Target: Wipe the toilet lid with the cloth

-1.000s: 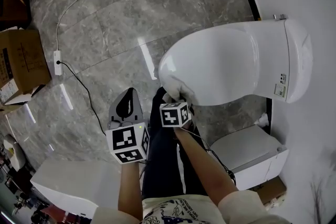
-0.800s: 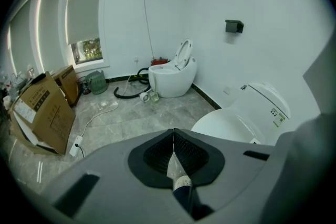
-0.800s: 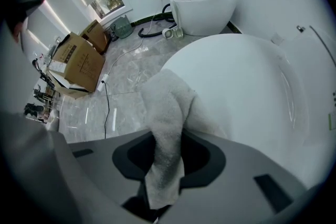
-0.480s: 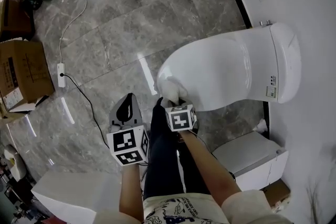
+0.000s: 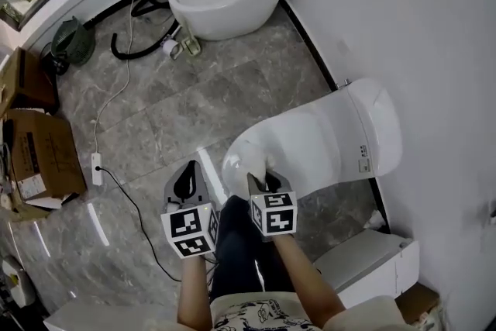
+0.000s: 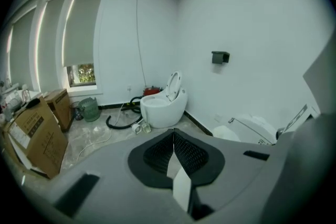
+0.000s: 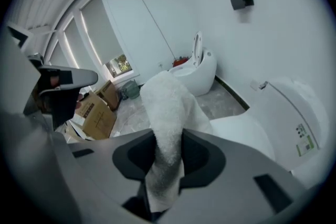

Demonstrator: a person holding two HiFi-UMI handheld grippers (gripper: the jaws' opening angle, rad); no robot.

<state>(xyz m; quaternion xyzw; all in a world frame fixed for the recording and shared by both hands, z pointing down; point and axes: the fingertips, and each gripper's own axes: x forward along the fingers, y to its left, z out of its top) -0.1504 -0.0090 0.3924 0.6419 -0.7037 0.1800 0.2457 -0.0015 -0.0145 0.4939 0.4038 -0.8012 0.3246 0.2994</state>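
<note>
The right claw (image 5: 261,181) is clamped on the white cloth (image 5: 246,159) at the near edge of the toilet lid (image 5: 310,142), the left claw (image 5: 186,173) alongside closed and empty

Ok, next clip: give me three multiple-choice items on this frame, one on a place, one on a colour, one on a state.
1. Where is the cloth?
A) at the front end of the closed lid
B) on the floor
C) in one of the boxes

2. What colour is the cloth?
A) blue
B) white
C) yellow

3. How is the left gripper?
A) wide open
B) shut on the cloth
C) shut and empty

Answers:
1 A: the head view shows it in the right gripper, at the lid's front end.
2 B: it is white in the right gripper view.
3 C: the left gripper view shows its jaws meeting with nothing between them.
</note>
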